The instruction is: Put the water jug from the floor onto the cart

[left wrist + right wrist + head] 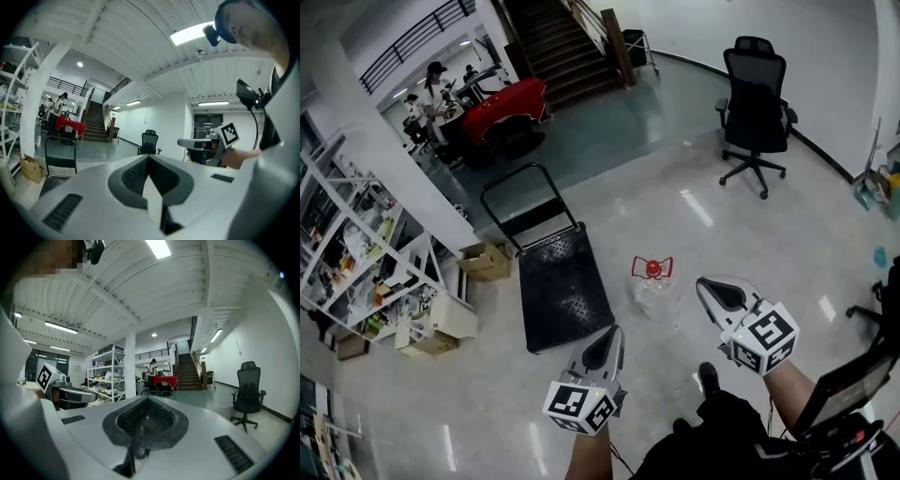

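A clear water jug (652, 289) with a red cap and red handle stands on the pale floor, just right of the black flat cart (561, 281). The cart has a raised black push handle (517, 201) at its far end. My left gripper (610, 334) is shut and empty, held in the air over the cart's near right corner. My right gripper (707, 285) is shut and empty too, a little right of the jug. Both point level into the room. In the left gripper view the right gripper (185, 142) shows at the right.
A black office chair (755, 108) stands at the far right. White shelving (356, 253) and cardboard boxes (486, 260) line the left side. A red-covered table (504, 105) with people and a staircase (565, 42) lie farther back. My feet (708, 379) show below.
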The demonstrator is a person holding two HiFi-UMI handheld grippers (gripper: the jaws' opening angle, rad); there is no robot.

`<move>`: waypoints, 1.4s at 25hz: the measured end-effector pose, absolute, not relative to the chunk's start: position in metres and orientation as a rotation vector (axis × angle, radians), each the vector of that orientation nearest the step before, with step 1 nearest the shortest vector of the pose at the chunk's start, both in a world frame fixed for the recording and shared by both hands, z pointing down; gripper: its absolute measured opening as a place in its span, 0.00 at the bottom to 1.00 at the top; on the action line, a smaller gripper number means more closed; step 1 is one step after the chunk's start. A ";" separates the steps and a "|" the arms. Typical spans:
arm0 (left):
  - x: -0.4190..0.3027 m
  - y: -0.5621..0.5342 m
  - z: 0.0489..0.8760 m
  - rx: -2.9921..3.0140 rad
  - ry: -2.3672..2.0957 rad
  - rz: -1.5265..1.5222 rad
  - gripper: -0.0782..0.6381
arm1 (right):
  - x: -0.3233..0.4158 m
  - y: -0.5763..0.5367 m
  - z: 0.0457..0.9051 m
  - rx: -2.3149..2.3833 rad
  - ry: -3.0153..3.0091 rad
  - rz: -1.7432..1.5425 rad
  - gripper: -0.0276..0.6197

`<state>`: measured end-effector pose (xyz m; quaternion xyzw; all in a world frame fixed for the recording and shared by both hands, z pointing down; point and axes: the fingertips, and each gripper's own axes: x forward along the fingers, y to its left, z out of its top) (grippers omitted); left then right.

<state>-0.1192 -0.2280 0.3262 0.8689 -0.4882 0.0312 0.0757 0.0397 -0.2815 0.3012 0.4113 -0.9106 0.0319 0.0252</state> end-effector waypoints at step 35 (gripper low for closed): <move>-0.163 -0.655 0.425 2.334 -1.510 0.195 0.10 | -0.003 -0.743 0.425 1.137 -2.735 0.398 0.14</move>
